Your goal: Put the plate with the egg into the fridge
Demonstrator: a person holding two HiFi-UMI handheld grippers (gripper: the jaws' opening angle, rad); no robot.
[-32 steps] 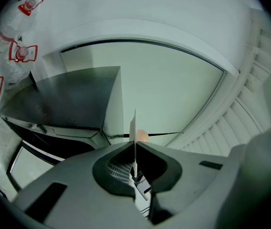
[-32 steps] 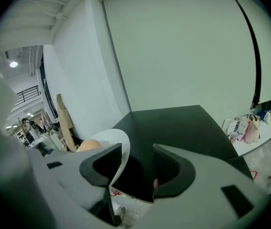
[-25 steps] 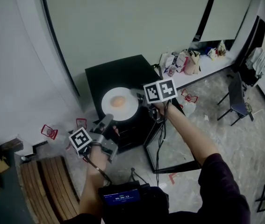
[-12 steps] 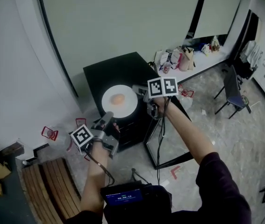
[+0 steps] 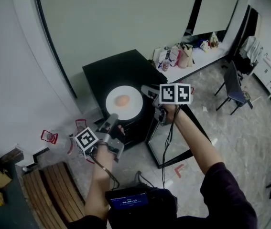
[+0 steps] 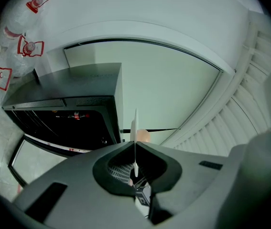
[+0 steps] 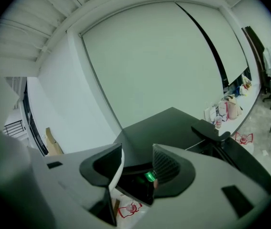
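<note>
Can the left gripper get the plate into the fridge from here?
Probably yes: the door is swung wide, the fridge opening looks unblocked, and the left gripper is shut on the plate rim. The open right gripper sits off to the side.

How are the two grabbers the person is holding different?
The left gripper has its jaws shut on the rim of the white plate that carries the egg. The right gripper has its jaws apart and clamps nothing. In the head view the left gripper sits below the plate, nearer the person, while the right gripper is at the plate's right. Both carry a cube with square markers.
</note>
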